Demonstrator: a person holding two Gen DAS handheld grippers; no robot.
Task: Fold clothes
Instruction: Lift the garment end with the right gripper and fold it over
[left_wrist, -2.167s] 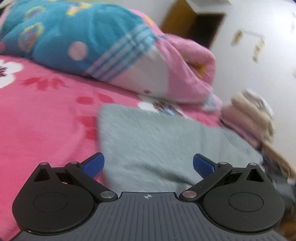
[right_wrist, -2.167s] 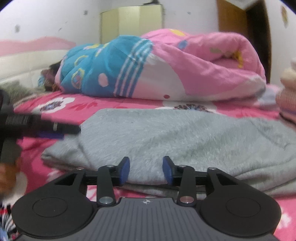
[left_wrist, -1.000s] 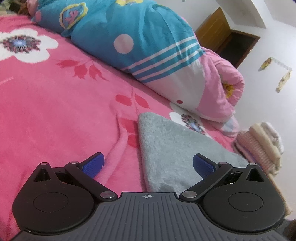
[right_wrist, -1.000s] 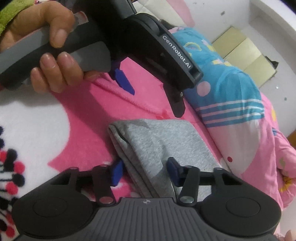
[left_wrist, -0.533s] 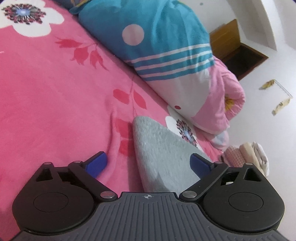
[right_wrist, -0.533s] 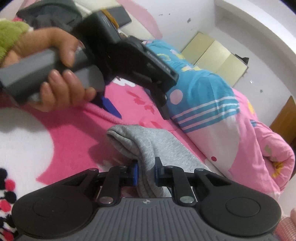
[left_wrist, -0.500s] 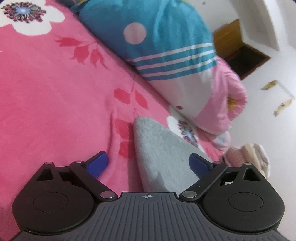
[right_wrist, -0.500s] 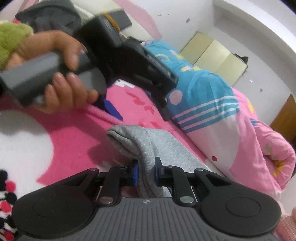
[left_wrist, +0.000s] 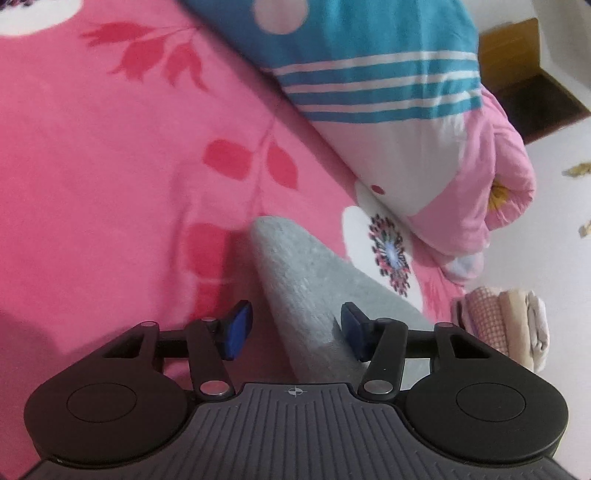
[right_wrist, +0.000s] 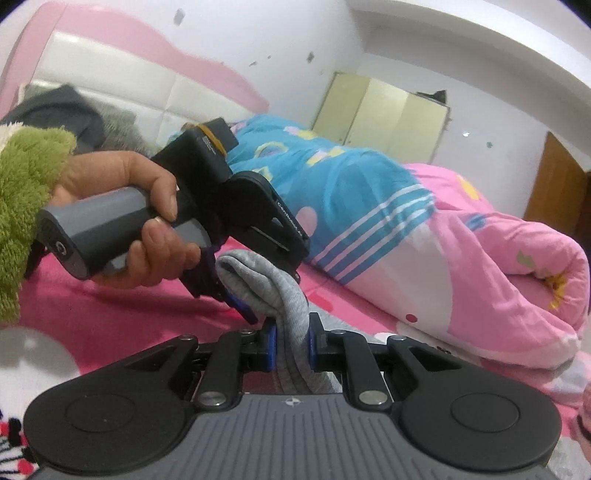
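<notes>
Closing around the grey garment on the pink bed, left claw half-spread, not yet pinching; could slip off. Right claw pinching its folded edge; uneven lift risks unravelling.

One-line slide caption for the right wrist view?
Right gripper pinches the grey garment's edge above the pink bedspread, while the hand-held left gripper closes on it.
</notes>
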